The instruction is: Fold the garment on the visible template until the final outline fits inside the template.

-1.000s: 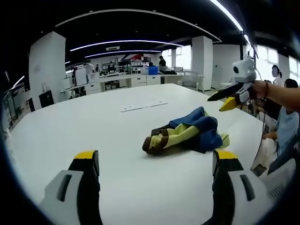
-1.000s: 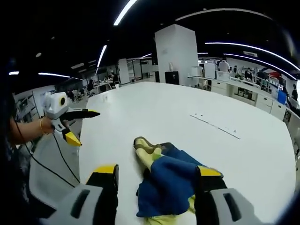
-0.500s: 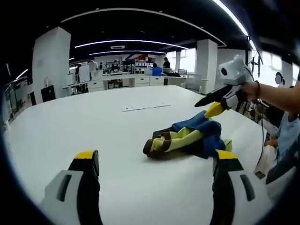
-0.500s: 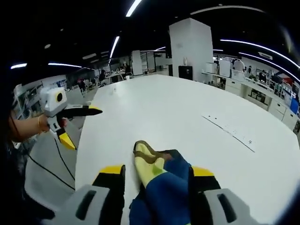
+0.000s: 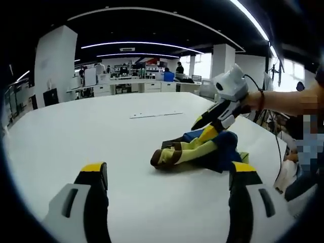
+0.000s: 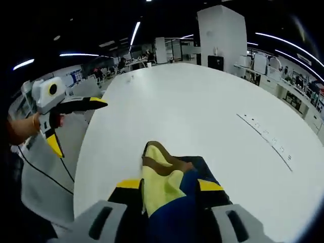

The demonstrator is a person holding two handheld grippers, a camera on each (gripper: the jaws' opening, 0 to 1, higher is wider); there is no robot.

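White table (image 5: 76, 136) has wide bare surface all round. Crumpled blue-yellow garment (image 5: 200, 149) lies near its right edge. Right gripper (image 5: 211, 123) jaws straddle the garment (image 6: 169, 190), touching cloth, not closed. Left gripper (image 5: 167, 174) spread wide, holding nothing, well short of it.

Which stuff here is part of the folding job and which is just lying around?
Part of the job:
- garment, crumpled on the white table
- right gripper, jaws astride the garment
- left gripper, jaws open, short of the garment

Just lying about:
- thin strip farther along the table
- desks and cabinets in the background
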